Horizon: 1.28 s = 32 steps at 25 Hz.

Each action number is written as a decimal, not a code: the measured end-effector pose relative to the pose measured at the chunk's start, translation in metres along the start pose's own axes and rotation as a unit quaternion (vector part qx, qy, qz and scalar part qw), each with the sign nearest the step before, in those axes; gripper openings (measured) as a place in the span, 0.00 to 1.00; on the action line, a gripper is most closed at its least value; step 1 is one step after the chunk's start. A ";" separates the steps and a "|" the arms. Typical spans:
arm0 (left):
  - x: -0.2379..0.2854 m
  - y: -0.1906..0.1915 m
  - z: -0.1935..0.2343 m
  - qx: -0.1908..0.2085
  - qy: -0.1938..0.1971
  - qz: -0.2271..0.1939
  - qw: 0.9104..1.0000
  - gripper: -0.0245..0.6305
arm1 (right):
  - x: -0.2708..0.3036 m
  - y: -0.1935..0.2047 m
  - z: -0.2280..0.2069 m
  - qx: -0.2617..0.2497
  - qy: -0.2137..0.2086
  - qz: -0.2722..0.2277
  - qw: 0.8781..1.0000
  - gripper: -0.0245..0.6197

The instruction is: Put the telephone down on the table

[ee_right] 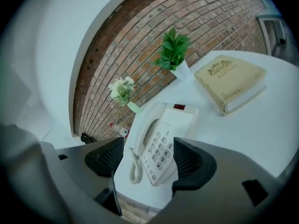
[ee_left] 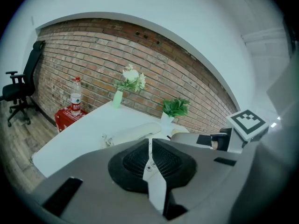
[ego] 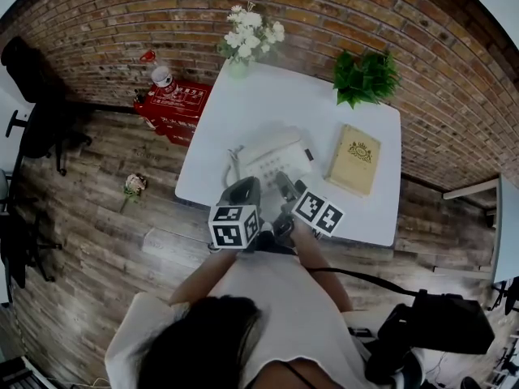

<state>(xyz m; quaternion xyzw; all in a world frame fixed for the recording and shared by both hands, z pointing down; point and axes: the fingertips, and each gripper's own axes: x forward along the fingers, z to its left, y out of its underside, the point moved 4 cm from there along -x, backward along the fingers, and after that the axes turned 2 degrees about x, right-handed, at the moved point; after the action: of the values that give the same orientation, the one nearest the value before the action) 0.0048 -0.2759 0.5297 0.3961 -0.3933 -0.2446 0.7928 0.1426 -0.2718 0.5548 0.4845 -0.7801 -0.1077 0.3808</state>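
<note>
A white telephone (ego: 272, 159) with its handset in the cradle lies flat on the white table (ego: 324, 120), near the front edge. My right gripper (ego: 284, 183) hovers at the phone's near end. In the right gripper view the telephone (ee_right: 161, 141) shows between the spread pads of the right gripper (ee_right: 147, 160), which is open. My left gripper (ego: 246, 185) hangs just left of it, by the coiled cord. In the left gripper view the pads of the left gripper (ee_left: 149, 160) meet with nothing between them, and the telephone (ee_left: 133, 133) lies just beyond on the table (ee_left: 79, 136).
A tan book (ego: 354, 159) lies right of the phone. A green plant (ego: 365, 75) and a vase of white flowers (ego: 251, 32) stand at the table's back, against the brick wall. A red box (ego: 174, 104) with a bottle and an office chair (ego: 40, 112) stand on the floor at left.
</note>
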 end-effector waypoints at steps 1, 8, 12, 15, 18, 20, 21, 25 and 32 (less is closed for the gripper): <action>-0.003 -0.001 -0.001 0.005 0.000 -0.005 1.000 0.10 | -0.004 -0.003 0.003 -0.018 -0.003 -0.008 1.000 0.56; -0.026 -0.014 -0.004 0.027 -0.006 -0.039 0.999 0.10 | -0.028 -0.007 0.025 -0.121 -0.009 -0.046 0.992 0.56; -0.040 -0.019 -0.008 0.050 -0.007 -0.054 0.997 0.10 | -0.040 0.003 0.036 -0.166 -0.013 -0.054 0.985 0.56; -0.049 -0.019 -0.016 0.068 -0.001 -0.061 0.996 0.10 | -0.051 0.006 0.044 -0.197 -0.012 -0.068 0.978 0.56; -0.058 -0.017 -0.023 0.079 0.006 -0.065 0.995 0.10 | -0.063 0.010 0.053 -0.230 -0.011 -0.082 0.970 0.55; -0.063 -0.015 -0.027 0.084 0.010 -0.068 0.994 0.10 | -0.070 0.013 0.058 -0.249 -0.008 -0.091 0.964 0.52; -0.066 -0.015 -0.029 0.086 0.012 -0.070 0.994 0.10 | -0.073 0.015 0.060 -0.255 -0.008 -0.094 0.962 0.50; -0.077 -0.015 -0.034 0.092 0.019 -0.077 0.993 0.10 | -0.082 0.024 0.067 -0.278 -0.006 -0.098 0.956 0.45; -0.088 -0.011 -0.040 0.096 0.023 -0.083 0.992 0.10 | -0.097 0.029 0.077 -0.313 0.002 -0.121 0.942 0.29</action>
<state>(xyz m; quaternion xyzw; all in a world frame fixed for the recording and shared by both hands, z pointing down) -0.0139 -0.2035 0.4675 0.5077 -0.3619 -0.2616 0.7368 0.0930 -0.1912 0.4699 0.4315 -0.6418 -0.3912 0.4988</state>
